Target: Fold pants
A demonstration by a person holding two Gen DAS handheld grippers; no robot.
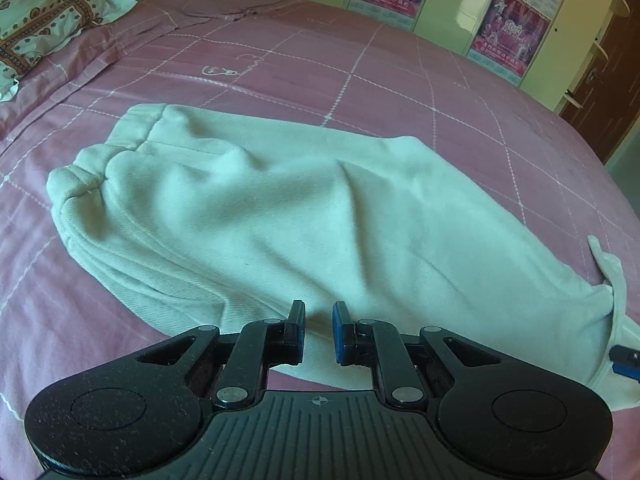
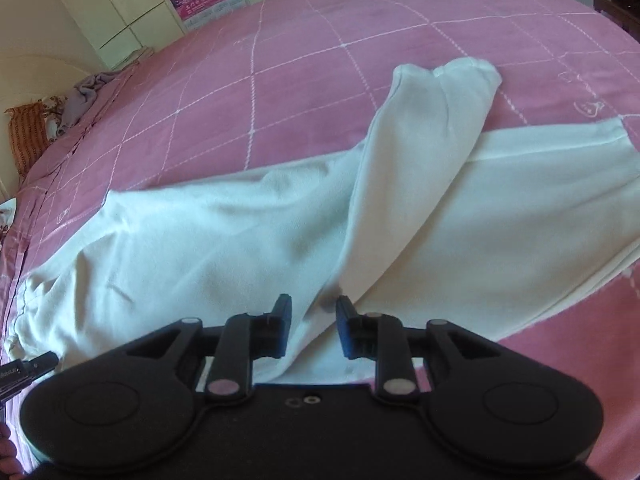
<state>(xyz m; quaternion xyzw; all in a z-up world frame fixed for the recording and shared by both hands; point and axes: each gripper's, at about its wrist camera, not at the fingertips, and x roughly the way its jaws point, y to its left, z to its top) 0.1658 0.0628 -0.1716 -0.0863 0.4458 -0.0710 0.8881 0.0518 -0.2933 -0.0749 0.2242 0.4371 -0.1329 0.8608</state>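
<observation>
The white pants (image 1: 280, 200) lie on the pink bed (image 1: 360, 60), just ahead of both sets of jaws. The left gripper (image 1: 319, 330) is at its narrowest, holding nothing; the right gripper (image 2: 310, 328) stands partly open, empty, over a raised fold. To fold well, pinch the fabric edge squarely, then carry it evenly across.

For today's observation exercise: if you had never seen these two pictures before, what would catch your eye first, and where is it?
The white pants lie spread across the middle of the pink checked bedspread, one leg folded diagonally over the other. Low in each view sits a black gripper with blue-padded fingers: the left gripper and the right gripper, both over the near edge of the cloth. Purple posters hang on the cream wardrobe doors behind.
</observation>
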